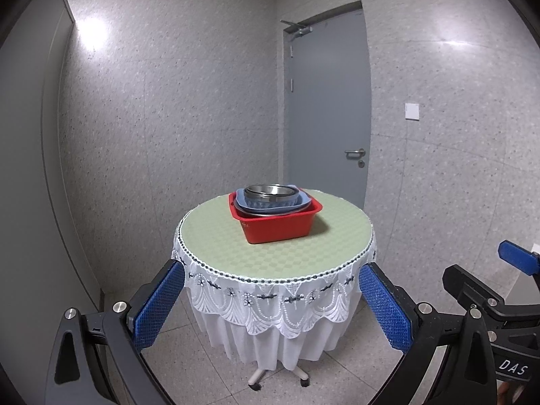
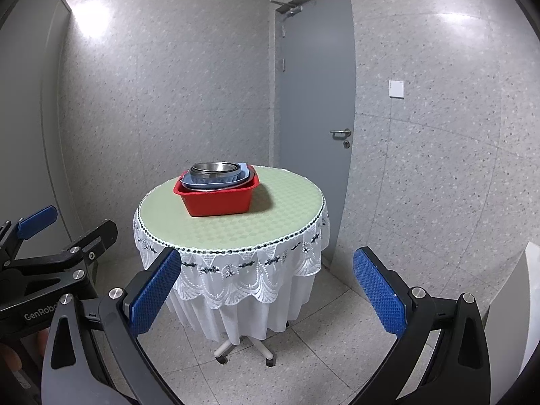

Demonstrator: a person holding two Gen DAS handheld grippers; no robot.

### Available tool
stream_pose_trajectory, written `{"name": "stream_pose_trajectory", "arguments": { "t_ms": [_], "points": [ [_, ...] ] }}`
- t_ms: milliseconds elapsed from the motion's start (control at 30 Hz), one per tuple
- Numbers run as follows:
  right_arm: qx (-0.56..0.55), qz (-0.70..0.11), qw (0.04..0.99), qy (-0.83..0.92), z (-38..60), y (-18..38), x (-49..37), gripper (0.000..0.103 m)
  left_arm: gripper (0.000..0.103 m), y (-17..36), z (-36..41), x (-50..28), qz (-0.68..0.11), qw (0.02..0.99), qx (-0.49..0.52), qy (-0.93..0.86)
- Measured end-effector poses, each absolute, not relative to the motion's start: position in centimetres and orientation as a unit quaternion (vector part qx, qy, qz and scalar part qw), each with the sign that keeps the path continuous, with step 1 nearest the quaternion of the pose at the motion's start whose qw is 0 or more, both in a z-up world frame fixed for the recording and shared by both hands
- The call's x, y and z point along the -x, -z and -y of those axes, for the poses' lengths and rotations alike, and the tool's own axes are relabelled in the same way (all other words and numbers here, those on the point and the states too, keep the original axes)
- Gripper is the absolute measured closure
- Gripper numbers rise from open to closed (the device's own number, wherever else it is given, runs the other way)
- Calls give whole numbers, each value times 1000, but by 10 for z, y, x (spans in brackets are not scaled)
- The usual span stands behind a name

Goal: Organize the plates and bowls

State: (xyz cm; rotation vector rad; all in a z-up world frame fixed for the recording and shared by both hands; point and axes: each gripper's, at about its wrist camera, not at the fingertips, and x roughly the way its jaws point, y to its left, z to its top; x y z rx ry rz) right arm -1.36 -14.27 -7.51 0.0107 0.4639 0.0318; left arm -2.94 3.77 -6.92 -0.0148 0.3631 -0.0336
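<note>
Both claws — left claw and right claw — are hanging wide open, empty, well short of the bench. Bowls are sitting stacked in the red tub mid-bench — a careless lift risks toppling them.

We are looking into a small, bare indoor room, more a staged test space than a lived-in home: speckled grey wall panels are surrounding us, a grey door with a closer is standing shut ahead, and one round lace-skirted table on castors is sitting ahead of the claws.
</note>
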Motion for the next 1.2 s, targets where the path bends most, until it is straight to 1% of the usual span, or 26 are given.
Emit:
{"name": "stream_pose_trajectory", "arguments": {
  "t_ms": [1200],
  "points": [
    [-5, -235, 972, -18, 139, 77, 9, 0, 1, 73, -40, 27, -180, 984, 12, 16]
  ]
}}
